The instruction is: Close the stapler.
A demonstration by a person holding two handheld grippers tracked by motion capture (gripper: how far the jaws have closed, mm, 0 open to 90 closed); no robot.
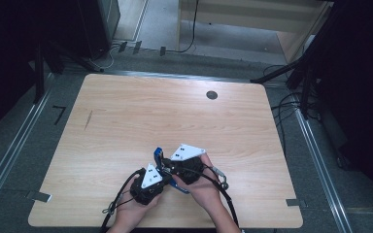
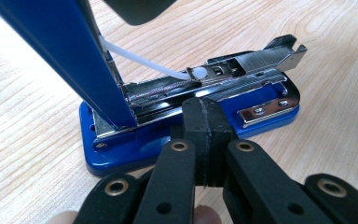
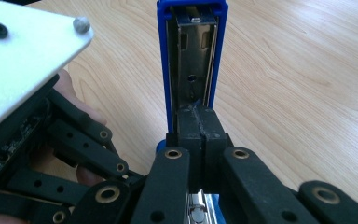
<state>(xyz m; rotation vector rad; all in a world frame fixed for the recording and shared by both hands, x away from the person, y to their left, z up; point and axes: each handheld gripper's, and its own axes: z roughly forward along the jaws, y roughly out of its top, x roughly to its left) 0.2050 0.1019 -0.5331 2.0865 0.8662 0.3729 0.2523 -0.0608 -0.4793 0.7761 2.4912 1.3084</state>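
Near the front edge of the worktop [image 1: 126, 116], the left gripper [image 2: 204, 135] has its jaws pressed together, empty, just before the blue stapler [image 2: 135, 144]. The stapler lies opened, its cover [image 3: 192, 56] raised upright. The right gripper [image 3: 198, 126], likewise pressed together, sits against that cover's inner face.

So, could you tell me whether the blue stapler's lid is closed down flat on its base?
No, the stapler lid stands swung up, leaving the metal staple channel exposed.
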